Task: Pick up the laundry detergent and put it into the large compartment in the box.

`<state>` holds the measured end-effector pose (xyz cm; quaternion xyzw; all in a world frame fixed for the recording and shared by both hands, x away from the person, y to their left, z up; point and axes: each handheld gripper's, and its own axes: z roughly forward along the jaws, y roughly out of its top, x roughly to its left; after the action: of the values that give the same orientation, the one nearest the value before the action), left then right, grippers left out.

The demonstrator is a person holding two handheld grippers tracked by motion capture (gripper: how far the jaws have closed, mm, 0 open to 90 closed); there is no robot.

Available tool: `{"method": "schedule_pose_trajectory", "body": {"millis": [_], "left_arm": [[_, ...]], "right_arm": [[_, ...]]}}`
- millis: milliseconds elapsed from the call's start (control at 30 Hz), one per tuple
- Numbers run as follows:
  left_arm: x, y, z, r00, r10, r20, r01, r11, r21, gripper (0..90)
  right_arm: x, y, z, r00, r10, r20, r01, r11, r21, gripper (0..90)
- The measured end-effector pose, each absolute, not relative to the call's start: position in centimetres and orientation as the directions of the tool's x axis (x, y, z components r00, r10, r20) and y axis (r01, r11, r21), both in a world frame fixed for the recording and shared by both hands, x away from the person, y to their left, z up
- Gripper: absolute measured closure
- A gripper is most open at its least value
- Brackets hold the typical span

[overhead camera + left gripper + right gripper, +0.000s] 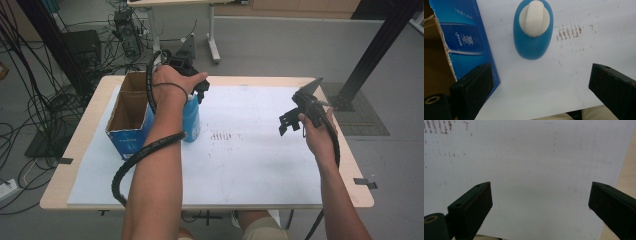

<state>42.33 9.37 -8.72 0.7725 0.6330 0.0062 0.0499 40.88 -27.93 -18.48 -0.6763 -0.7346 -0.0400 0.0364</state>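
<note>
A blue bottle [191, 120] with a white cap stands upright on the white sheet, right beside an open blue cardboard box [128, 116]. From the left gripper view I look straight down on the bottle [533, 32] and its cap [534, 18], with the box wall [464, 40] at the left. My left gripper [199, 90] hangs above the bottle, jaws wide apart and holding nothing. My left gripper [540, 85] frames bare sheet just below the bottle. Over the right half of the table my right gripper [290, 122] is open and holds nothing; my right gripper [540, 202] looks down on bare white sheet.
A white sheet [250, 165] covers most of the wooden table [90, 125]. Brown smudge marks [222, 136] lie mid-sheet, right of the bottle. Cables, a black frame post [372, 55] and another table's legs stand on the floor beyond the far edge.
</note>
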Motion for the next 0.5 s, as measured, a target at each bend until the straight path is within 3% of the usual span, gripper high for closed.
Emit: {"method": "schedule_pose_trajectory", "body": {"millis": [500], "left_arm": [[42.81,9.02,-8.75,0.206,0.977,-0.048,0.976,-0.202,0.085,6.4]], "right_arm": [[40.92,-28.24,-18.59,-0.08,0.99,0.119,0.997,0.079,0.009,5.3]]}}
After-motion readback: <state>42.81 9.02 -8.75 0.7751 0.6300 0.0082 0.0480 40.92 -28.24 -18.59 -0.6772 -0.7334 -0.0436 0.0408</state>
